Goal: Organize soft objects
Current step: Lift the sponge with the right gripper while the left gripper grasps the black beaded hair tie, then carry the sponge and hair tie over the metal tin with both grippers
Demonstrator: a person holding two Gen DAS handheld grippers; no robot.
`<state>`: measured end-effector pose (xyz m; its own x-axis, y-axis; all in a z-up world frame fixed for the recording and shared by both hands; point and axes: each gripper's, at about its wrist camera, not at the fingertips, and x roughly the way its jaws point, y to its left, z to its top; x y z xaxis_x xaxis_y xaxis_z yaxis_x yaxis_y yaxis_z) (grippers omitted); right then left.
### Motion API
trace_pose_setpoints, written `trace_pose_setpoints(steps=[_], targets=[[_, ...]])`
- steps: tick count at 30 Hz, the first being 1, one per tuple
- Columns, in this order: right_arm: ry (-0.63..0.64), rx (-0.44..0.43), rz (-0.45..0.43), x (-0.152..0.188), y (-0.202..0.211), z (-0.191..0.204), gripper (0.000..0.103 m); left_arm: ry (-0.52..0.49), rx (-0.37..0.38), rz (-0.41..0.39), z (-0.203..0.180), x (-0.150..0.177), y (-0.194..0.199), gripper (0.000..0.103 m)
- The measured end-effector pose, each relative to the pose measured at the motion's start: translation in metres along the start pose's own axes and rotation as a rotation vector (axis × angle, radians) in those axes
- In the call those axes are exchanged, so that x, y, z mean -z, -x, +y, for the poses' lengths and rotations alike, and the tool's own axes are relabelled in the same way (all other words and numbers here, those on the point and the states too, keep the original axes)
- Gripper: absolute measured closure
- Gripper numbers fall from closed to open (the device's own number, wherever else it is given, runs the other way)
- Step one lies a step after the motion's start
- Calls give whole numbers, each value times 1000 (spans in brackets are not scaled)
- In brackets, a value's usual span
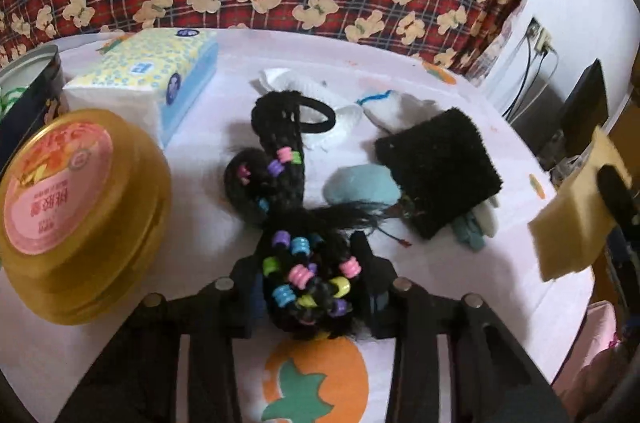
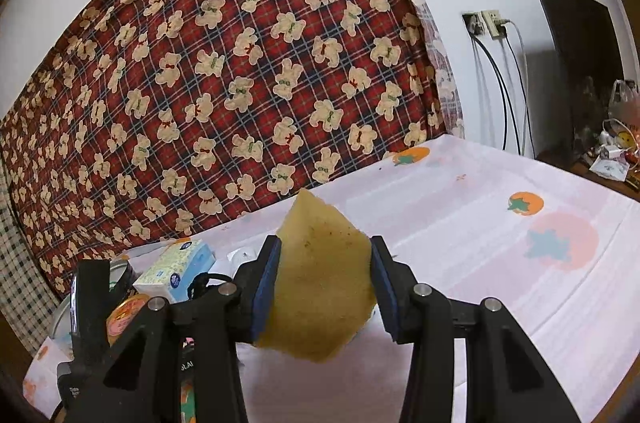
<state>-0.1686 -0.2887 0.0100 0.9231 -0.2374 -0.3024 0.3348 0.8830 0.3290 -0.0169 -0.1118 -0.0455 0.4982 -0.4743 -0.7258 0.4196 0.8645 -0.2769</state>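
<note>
Jaws of left gripper (image 1: 310,281) pinch beaded braid (image 1: 280,159) low over desk (image 1: 460,263). Right gripper (image 2: 322,271) jaws pinch sponge (image 2: 320,287), lifted above desk, right of black cloth (image 1: 438,173).

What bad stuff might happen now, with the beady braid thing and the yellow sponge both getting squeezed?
1. The left gripper pinches only one end of the beaded black braid; the rest trails on the tablecloth and might snag the black hair tie or the black cloth.
2. The yellow sponge in the right gripper looks squashed, so it might pop out.
</note>
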Motion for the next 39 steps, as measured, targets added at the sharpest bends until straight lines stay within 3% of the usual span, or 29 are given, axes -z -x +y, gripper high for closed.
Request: trace_pose_setpoints(steps=[6, 10, 15, 23, 39], targets=[[8, -4, -5, 1, 2, 4, 56, -11, 156, -149, 1, 3, 33, 70], [18, -9, -25, -4, 7, 11, 56, -21, 212, -254, 8, 3, 57, 70], [42, -30, -48, -8, 12, 28, 56, -52, 231, -391, 20, -2, 89, 70], [107, -121, -73, -12, 13, 83, 56, -39, 156, -541, 67, -7, 133, 70], [216, -369, -49, 16, -19, 235, 56, 155, -73, -684, 205, -7, 184, 70]])
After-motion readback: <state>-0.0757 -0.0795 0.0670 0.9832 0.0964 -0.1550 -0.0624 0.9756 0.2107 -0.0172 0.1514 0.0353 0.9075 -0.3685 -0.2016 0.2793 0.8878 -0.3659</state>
